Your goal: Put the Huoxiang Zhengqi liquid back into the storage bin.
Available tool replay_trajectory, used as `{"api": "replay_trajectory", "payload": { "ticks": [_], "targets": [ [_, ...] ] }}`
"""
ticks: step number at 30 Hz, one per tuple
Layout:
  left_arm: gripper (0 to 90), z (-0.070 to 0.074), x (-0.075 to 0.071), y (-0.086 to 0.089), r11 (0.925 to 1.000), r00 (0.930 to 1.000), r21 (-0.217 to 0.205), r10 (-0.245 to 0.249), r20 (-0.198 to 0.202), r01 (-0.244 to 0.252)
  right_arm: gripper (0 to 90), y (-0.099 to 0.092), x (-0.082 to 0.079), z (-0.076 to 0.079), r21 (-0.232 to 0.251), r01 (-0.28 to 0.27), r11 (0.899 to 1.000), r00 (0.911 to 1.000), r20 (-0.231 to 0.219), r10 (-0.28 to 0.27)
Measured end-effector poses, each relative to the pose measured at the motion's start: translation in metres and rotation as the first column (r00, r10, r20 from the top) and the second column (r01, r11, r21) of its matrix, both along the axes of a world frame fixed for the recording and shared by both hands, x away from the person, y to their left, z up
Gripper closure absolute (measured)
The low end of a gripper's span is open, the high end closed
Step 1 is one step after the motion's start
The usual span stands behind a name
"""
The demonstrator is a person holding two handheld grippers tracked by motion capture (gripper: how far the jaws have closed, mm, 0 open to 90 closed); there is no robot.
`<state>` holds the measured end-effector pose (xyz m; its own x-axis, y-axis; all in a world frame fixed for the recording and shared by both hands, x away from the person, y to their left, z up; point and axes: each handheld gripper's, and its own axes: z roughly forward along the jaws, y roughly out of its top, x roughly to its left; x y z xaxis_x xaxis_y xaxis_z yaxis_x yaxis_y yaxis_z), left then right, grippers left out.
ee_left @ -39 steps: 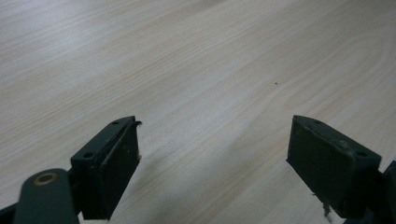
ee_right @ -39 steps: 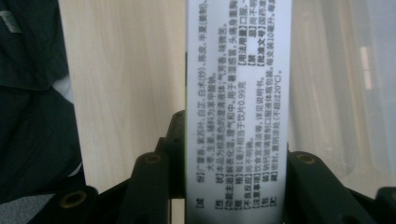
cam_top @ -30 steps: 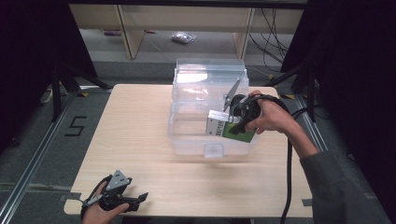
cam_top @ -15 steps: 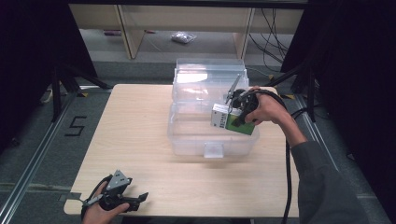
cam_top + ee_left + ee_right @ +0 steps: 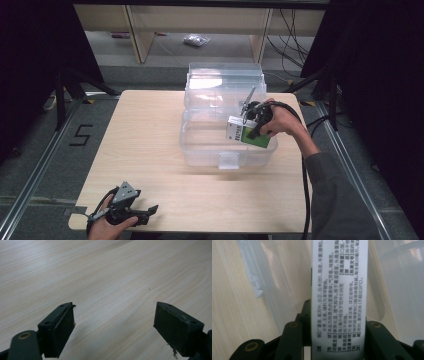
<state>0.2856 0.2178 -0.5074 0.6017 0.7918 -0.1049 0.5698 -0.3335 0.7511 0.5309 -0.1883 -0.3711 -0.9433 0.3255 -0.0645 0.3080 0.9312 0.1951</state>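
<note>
A green and white carton (image 5: 248, 135) hangs inside the clear plastic bin (image 5: 227, 161) on the table, near its right wall, with my right gripper (image 5: 252, 127) shut on it. In the right gripper view the carton's white printed side (image 5: 339, 297) stands between the two black jaws, over the bin's clear floor. My left gripper (image 5: 145, 212) rests at the table's near left corner in a hand. In the left gripper view its jaws stand wide apart over bare wood, its fingers (image 5: 60, 330) holding nothing.
The bin's clear lid (image 5: 225, 82) stands raised behind it. The light wooden table (image 5: 145, 135) reaches from the bin to the near edge. A black cable (image 5: 305, 195) trails from the right gripper down the right side. Shelving (image 5: 200, 20) stands on the floor beyond the table.
My right gripper has sunk with the carton into the bin, toward its right side. The left gripper has stayed where it was.
</note>
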Motion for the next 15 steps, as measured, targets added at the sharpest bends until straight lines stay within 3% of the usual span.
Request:
{"api": "replay_trajectory", "payload": {
  "ticks": [3, 5, 6, 10, 11, 15],
  "targets": [
    [16.0, 0.001, -0.001, -0.001, 1.0000, 1.0000, -0.004, 0.009, 0.003, -0.008, 65.1, 0.000, 0.002, -0.005, -0.004, 0.003, 1.000, 0.9999, -0.015, -0.003],
    [16.0, 0.002, 0.000, 0.001, 0.9998, 0.9999, 0.017, -0.006, -0.008, 0.006, 65.1, 0.001, 0.003, -0.010, -0.008, 0.017, 1.000, 0.9996, -0.021, -0.017],
    [16.0, 0.000, 0.000, -0.001, 1.0000, 1.0000, -0.005, 0.004, 0.000, -0.004, 65.1, 0.001, 0.003, -0.010, -0.008, 0.017, 1.000, 0.9996, -0.021, -0.017],
    [16.1, 0.000, -0.001, -0.001, 1.0000, 1.0000, -0.002, 0.003, 0.001, -0.003, 65.1, 0.000, 0.004, -0.014, -0.013, 0.016, 1.000, 0.9997, -0.016, -0.016],
    [16.0, 0.001, -0.001, -0.001, 1.0000, 1.0000, 0.000, 0.001, -0.003, -0.001, 65.1, 0.000, 0.004, -0.017, -0.016, 0.024, 1.000, 0.9991, -0.035, -0.025],
    [16.0, 0.001, -0.001, -0.001, 1.0000, 1.0000, 0.002, -0.003, -0.007, 0.003, 65.0, 0.000, 0.006, -0.023, -0.015, 0.018, 1.000, 0.9990, -0.041, -0.019]
  ]
}}
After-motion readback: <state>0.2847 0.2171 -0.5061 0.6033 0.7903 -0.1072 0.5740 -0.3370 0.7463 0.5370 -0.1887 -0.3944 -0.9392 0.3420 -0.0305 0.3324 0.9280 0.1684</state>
